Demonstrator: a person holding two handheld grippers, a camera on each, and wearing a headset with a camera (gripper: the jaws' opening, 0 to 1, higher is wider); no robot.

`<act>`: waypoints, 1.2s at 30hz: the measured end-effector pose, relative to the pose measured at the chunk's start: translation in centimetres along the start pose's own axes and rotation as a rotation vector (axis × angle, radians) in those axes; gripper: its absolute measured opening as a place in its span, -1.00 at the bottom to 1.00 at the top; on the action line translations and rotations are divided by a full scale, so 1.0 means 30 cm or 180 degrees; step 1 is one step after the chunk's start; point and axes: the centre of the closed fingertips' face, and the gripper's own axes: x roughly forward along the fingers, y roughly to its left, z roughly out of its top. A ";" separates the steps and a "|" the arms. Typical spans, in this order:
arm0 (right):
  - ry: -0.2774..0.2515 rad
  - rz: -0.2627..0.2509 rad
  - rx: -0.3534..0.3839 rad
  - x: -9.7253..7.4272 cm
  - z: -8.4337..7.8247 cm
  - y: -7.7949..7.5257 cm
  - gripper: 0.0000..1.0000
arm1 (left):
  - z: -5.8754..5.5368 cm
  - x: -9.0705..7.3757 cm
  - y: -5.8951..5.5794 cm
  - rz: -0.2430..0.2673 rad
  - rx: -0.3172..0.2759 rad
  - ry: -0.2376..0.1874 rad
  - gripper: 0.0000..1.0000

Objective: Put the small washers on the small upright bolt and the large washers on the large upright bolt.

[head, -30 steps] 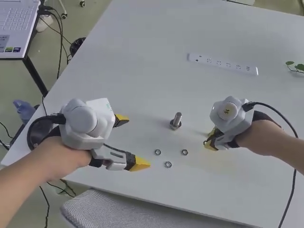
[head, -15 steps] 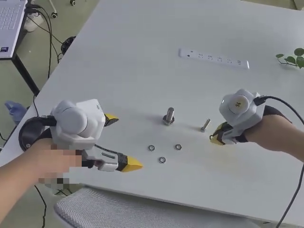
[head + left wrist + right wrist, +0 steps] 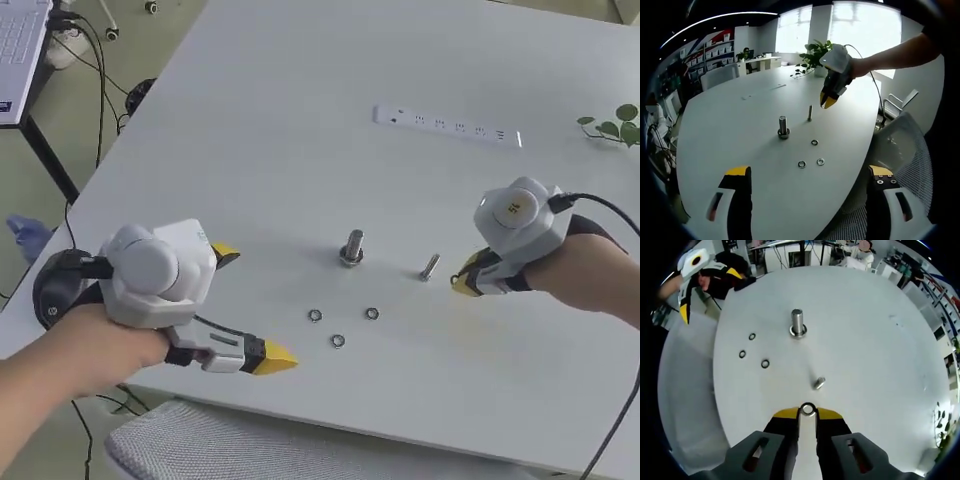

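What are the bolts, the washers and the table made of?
Large bolt, small bolt and washers, one held by the right gripper: likely steel, silver-grey with bright glints, unpainted. Table: smooth matt white top, perhaps laminate; its core is hidden.

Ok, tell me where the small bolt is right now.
In the head view the small bolt stands on the table between the large bolt, on its left, and the right gripper, close on its right.
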 end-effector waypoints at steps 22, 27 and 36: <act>-0.0037 -0.0040 -0.0090 -0.012 0.098 -0.053 -0.76 | -0.015 0.016 0.003 0.0009 -0.0014 0.0051 0.98; -0.0010 -0.0018 -0.0138 -0.002 0.103 -0.057 -0.76 | -0.013 0.018 -0.004 0.0008 -0.0006 0.0058 0.97; -0.0001 0.0013 -0.0100 0.021 0.116 -0.051 -0.76 | -0.010 0.019 0.011 0.0042 -0.0011 0.0050 0.96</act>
